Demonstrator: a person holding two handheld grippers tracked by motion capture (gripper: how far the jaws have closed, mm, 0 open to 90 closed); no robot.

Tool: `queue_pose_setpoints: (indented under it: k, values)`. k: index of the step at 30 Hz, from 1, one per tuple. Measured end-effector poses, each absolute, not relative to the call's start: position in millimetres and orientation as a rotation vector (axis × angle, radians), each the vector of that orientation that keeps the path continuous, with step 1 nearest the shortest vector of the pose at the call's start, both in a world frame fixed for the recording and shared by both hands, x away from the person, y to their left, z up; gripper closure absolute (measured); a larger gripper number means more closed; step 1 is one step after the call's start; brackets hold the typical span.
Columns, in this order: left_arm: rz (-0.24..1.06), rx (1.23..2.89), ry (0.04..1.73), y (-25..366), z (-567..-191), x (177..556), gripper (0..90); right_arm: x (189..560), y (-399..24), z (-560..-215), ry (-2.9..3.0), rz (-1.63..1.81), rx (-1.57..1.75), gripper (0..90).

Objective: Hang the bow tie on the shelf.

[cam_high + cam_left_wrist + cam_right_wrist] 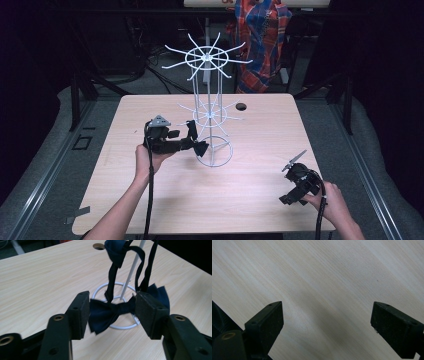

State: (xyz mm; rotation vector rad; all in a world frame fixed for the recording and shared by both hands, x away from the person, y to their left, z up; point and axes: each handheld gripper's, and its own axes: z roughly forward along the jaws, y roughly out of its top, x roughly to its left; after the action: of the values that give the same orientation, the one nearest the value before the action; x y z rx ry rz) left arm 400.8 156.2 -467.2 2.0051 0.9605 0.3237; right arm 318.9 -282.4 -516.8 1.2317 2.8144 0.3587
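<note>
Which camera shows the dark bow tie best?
The left gripper view: the bow tie hangs close up between the left gripper jaws, its strap looped above. In the high view it is a small dark shape beside the white wire rack.

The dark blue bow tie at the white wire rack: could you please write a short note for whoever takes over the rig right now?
Left gripper: jaws part open around the dark blue fabric bow tie; whether the pads touch it I cannot tell.
Right gripper: open, nothing between the jaws, over bare tabletop near the light wooden table's right front corner.
Things: the bow tie's strap runs up beside the white wire rack's pole; the bow hangs low by the rack's ring base.
Done: the tie seems hung on the rack.
Left: probably draw the left gripper back clear of the bow.
</note>
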Motion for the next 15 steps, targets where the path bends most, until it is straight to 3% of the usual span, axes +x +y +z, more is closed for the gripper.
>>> queue_pose_setpoints:
  k: [9,15]
  values:
    - [0.387,2.025,0.992,167.9,-461.4,389.6,25.2,318.5,-282.1,-517.1,2.809,0.366,1.237,10.9]
    - [0.425,2.053,0.995,168.3,-457.2,381.8,18.5,318.4,-282.2,-516.7,2.81,0.363,1.232,10.9]
